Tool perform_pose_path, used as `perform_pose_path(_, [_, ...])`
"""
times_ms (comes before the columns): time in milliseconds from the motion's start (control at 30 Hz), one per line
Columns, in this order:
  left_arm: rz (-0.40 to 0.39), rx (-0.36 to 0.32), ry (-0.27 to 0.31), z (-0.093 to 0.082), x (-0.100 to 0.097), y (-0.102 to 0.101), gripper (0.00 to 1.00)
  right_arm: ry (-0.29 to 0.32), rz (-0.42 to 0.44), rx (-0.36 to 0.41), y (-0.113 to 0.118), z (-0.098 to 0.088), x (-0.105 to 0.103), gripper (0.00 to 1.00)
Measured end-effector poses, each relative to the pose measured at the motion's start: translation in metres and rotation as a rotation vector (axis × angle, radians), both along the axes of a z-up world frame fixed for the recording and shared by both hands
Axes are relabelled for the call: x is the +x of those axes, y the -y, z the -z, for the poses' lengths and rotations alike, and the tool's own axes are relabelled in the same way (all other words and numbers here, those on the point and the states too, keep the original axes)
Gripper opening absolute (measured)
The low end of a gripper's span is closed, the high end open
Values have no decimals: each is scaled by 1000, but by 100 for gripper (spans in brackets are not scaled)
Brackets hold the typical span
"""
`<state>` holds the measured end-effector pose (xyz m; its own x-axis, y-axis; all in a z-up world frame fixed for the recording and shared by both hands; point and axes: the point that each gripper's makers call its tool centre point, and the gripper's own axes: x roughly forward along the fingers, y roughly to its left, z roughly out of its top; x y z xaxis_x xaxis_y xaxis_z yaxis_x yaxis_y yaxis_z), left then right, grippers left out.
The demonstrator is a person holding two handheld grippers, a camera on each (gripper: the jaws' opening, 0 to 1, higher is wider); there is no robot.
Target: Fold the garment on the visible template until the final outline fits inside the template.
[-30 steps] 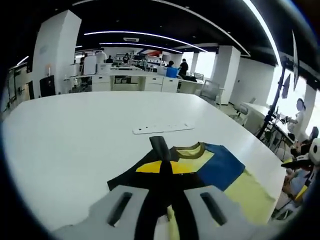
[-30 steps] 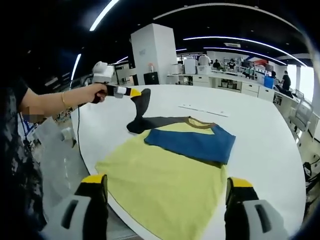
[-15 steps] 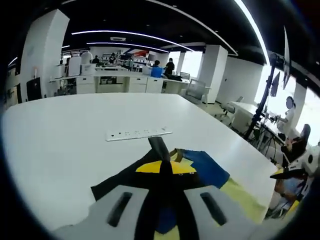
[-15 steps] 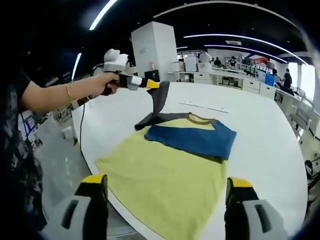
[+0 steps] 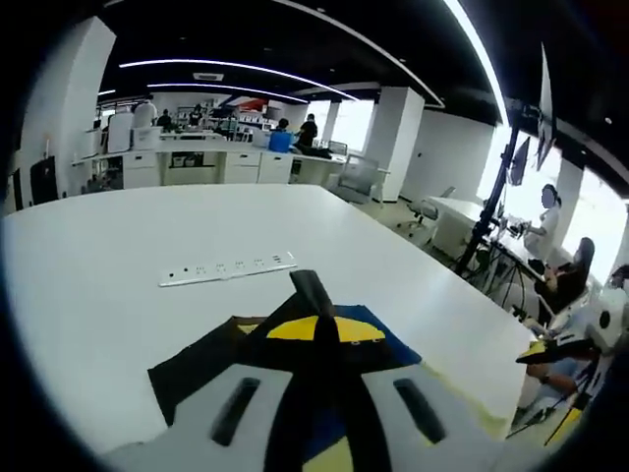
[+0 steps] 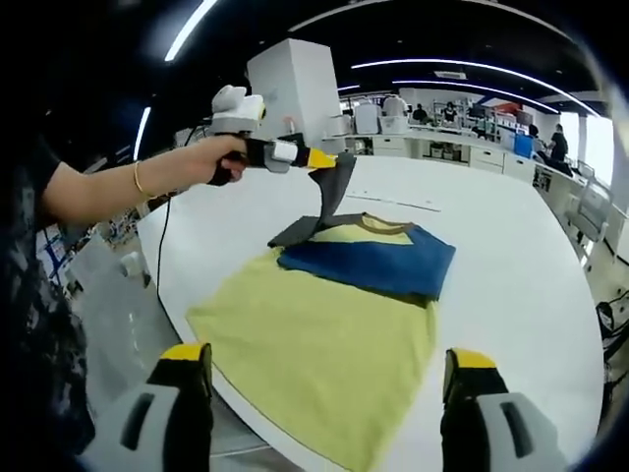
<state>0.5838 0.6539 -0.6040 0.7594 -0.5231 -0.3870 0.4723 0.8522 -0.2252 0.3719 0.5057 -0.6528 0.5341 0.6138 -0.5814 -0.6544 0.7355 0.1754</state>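
Note:
A yellow T-shirt (image 6: 314, 334) with a blue sleeve (image 6: 369, 261) folded across its chest lies on the white table (image 6: 511, 275). Its dark sleeve (image 6: 329, 197) is lifted up off the table, pinched in my left gripper (image 6: 329, 159), which a hand holds above the shirt's collar end. In the left gripper view the yellow-tipped jaws are shut on that dark cloth (image 5: 310, 300), with the shirt's blue and yellow parts (image 5: 393, 344) below. My right gripper (image 6: 319, 379) stands open near the shirt's hem, holding nothing.
A white power strip (image 5: 228, 270) lies on the table beyond the shirt. The table edge (image 6: 197, 344) runs close along the shirt's left side. Desks, pillars and people fill the office behind, with stands at the right (image 5: 486, 216).
My left gripper has carried the dark sleeve higher and to the right, over the shirt's collar end. The right gripper has stayed open and nearly still.

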Motion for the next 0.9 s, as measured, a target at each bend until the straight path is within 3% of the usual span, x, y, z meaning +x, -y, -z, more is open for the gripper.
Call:
perform_pose_path(367, [89, 4, -5, 12, -6, 49, 1, -21, 36, 6, 7, 4, -1, 99])
perform_pose_path(600, [122, 13, -29, 27, -10, 64, 1, -45, 41, 1, 9, 9, -6, 99])
perform_pose_path(900, [160, 7, -26, 30, -12, 82, 1, -60, 53, 9, 8, 14, -6, 99])
